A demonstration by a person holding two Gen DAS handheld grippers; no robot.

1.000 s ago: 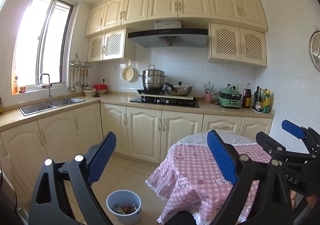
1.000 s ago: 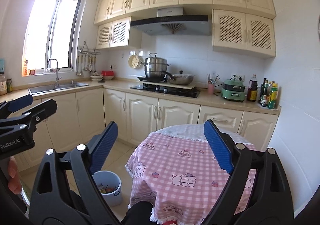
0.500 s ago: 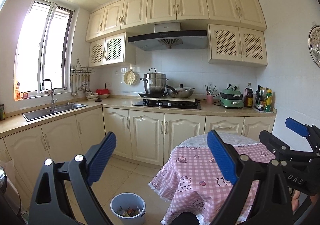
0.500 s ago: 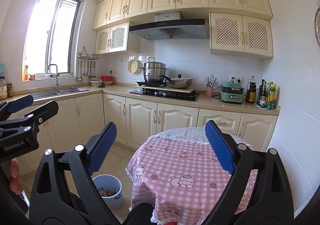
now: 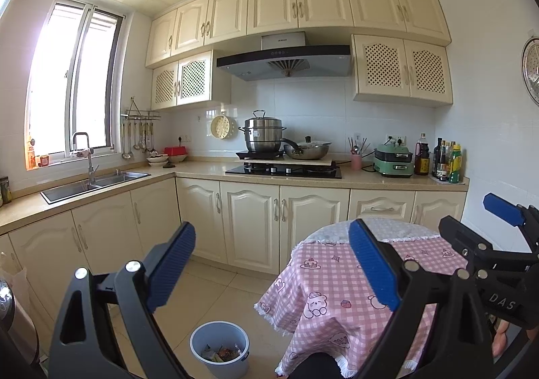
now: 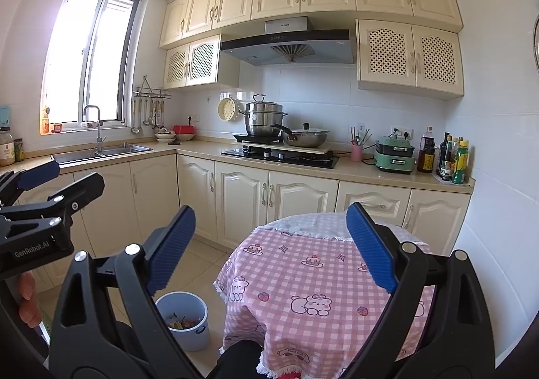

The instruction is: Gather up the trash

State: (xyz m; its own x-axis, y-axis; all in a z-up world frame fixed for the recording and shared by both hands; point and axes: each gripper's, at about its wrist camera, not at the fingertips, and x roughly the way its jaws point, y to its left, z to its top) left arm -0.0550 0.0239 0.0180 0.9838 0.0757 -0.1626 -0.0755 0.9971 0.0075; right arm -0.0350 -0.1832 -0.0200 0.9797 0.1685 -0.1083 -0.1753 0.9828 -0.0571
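Note:
A pale blue bin (image 5: pixel 219 348) (image 6: pixel 183 318) stands on the tiled floor left of the round table, holding several scraps of trash (image 5: pixel 222 353) (image 6: pixel 182 323). The round table (image 5: pixel 340 281) (image 6: pixel 313 278) wears a pink checked cloth with nothing lying on it. My left gripper (image 5: pixel 272 256) hangs open in the air above the floor and the table's left edge, holding nothing. My right gripper (image 6: pixel 270 239) is also open and empty, raised over the table's near side. Each gripper shows at the edge of the other's view.
Cream base cabinets (image 5: pixel 249 224) run along the back and left walls. The counter carries a sink (image 5: pixel 91 182), a hob with a steel pot (image 5: pixel 264 134) and pan, a green appliance (image 5: pixel 393 160) and bottles (image 5: pixel 446 161). A white wall stands right of the table.
Both views have tilted upward slightly, so the bin and table sit lower in frame. The grippers stay open and empty.

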